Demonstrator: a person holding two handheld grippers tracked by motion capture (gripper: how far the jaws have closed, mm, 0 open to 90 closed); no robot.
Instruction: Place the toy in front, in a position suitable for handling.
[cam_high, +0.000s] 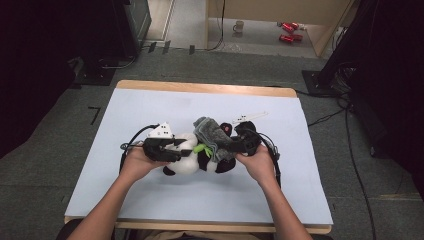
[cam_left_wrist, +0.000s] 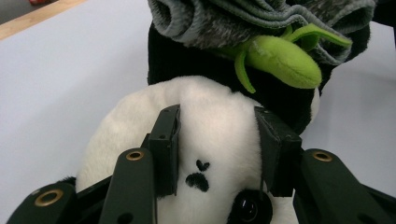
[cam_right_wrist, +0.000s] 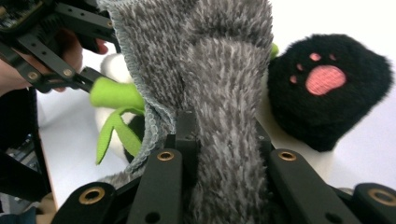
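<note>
Panda plush (cam_high: 192, 156) lay at the centre of the frame on the pale counter (cam_high: 150, 107); your left gripper (cam_left_wrist: 217, 140) had its fingers clamped on its soft white head. Your right gripper (cam_right_wrist: 224, 135) pinched the fuzzy grey cloth (cam_right_wrist: 210, 60) draped over its body, beside a green felt leaf (cam_left_wrist: 285, 60).

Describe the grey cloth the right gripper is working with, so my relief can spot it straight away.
Start at the pale blue table and find the panda plush lying at its middle between the person's two hands. The fuzzy grey cloth lies bunched over the panda's dark body, pinched by the right gripper. It is the only grey, towel-like piece, beside the plush's bright green sprig.
</note>
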